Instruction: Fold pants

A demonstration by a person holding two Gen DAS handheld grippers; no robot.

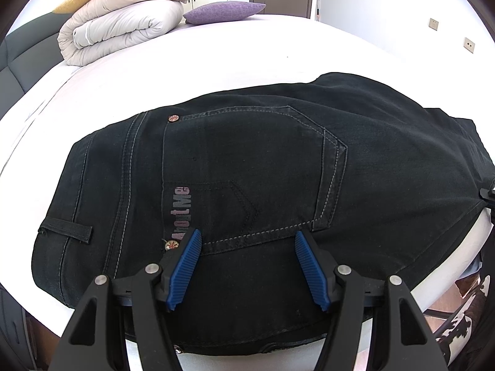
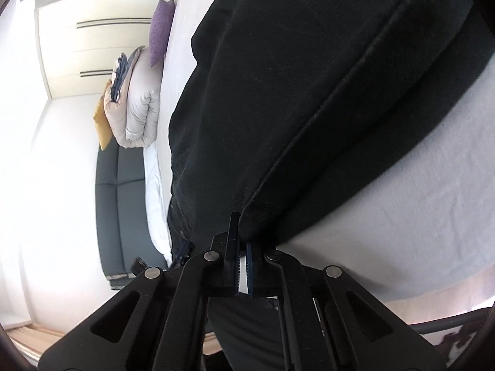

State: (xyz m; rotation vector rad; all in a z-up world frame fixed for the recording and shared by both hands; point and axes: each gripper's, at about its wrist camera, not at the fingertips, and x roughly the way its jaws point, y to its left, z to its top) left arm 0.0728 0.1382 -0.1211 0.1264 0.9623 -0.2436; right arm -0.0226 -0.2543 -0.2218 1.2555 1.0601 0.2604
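The black denim pants [image 1: 247, 167] lie on the white sheeted bed [image 1: 216, 52], near its front edge, and by their look they are a soft but fairly heavy thing: thick cloth that drapes and sags where unsupported, not slippery, not fragile, with stiffer bands at the waistband and along the double-stitched seams. Those thick edges are likely the best places to take hold, since a single flat layer would be hard to pinch off the mattress. The left gripper [image 1: 247, 262] hovers over the seat just below the back pocket [image 1: 256, 170], its blue ribbed pads [image 1: 188, 266] spread wide apart and holding nothing. The right gripper [image 2: 244, 266] has its jaws nearly closed at a thick folded edge of the pants [image 2: 309, 92]; the cloth seems pinched at the tips, though the contact itself is partly hidden. The pants show grey contrast stitching, copper rivets, a belt loop and pinkish lettering beside the pocket, and seem already doubled leg over leg. A rolled beige quilt [image 1: 120, 27] and a purple cushion [image 1: 222, 10] sit well apart at the far side.
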